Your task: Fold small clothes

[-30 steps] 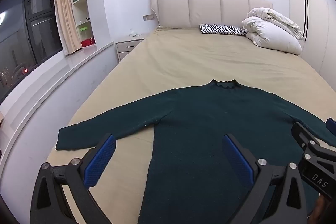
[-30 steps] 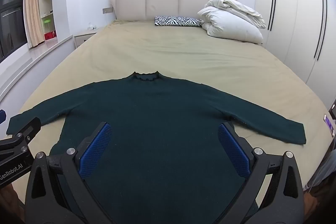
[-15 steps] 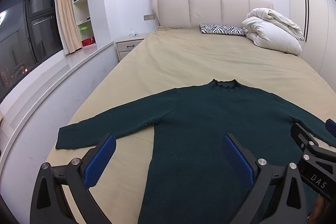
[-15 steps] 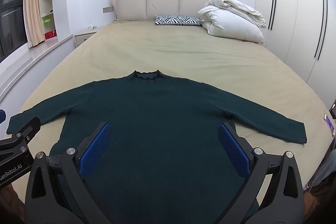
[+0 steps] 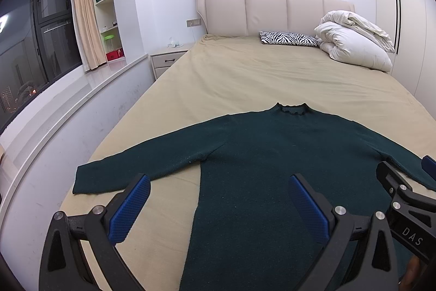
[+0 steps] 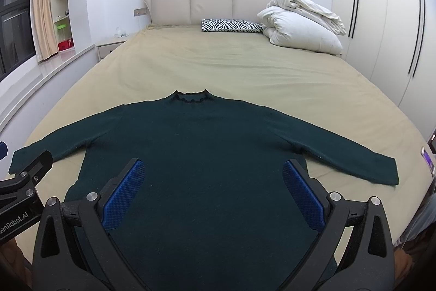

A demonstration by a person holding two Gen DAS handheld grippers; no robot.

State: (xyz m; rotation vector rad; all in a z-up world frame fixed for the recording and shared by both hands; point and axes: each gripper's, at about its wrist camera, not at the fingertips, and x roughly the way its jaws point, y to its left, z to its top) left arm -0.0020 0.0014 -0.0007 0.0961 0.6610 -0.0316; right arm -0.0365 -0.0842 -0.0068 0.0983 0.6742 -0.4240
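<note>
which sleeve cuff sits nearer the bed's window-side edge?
The sweater's left sleeve cuff: it ends near that edge; the right sleeve cuff lies toward the wardrobe side.

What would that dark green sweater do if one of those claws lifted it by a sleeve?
The dark green sweater lies flat and limp on the bed, so it would probably droop and trail. Its fuzzy knit looks grippy, unlikely to slip from the ridged blue pads. It likely drags rather than slides.

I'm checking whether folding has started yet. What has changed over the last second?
Nothing visibly changed. The dark green knit sweater lies flat on the beige bed sheet with both sleeves spread, and the left gripper and right gripper hover open above its lower part, holding nothing.
</note>
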